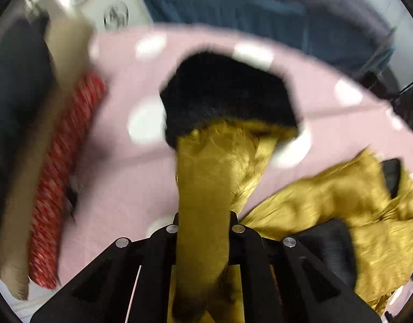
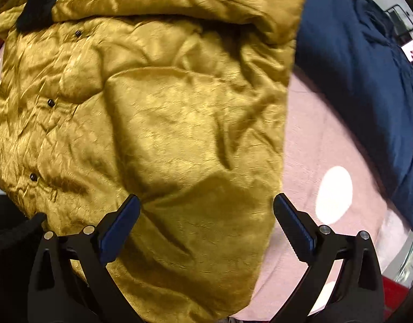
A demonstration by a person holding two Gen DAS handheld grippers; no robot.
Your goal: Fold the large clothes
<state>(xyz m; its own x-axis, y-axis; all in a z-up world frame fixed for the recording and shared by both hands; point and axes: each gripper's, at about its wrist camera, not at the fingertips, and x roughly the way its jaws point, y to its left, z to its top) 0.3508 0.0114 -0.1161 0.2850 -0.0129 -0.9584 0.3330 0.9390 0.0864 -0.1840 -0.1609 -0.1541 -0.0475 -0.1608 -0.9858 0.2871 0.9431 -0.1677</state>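
A mustard-gold jacket (image 2: 158, 113) with black snaps and black trim lies on a pink sheet with white dots (image 2: 322, 145). My left gripper (image 1: 203, 220) is shut on a gold sleeve (image 1: 206, 177) of the jacket, whose black furry cuff (image 1: 228, 91) hangs beyond the fingers above the sheet (image 1: 120, 161). More of the jacket (image 1: 341, 204) lies crumpled at the right. My right gripper (image 2: 206, 202) is open, its blue-padded fingers (image 2: 120, 226) spread over the jacket's lower right part, near its right edge.
A dark blue garment (image 2: 368, 86) lies along the sheet's far right side. A red patterned roll (image 1: 63, 177) and a tan cushion (image 1: 20, 215) lie along the left edge of the sheet. A white appliance (image 1: 109, 8) stands behind.
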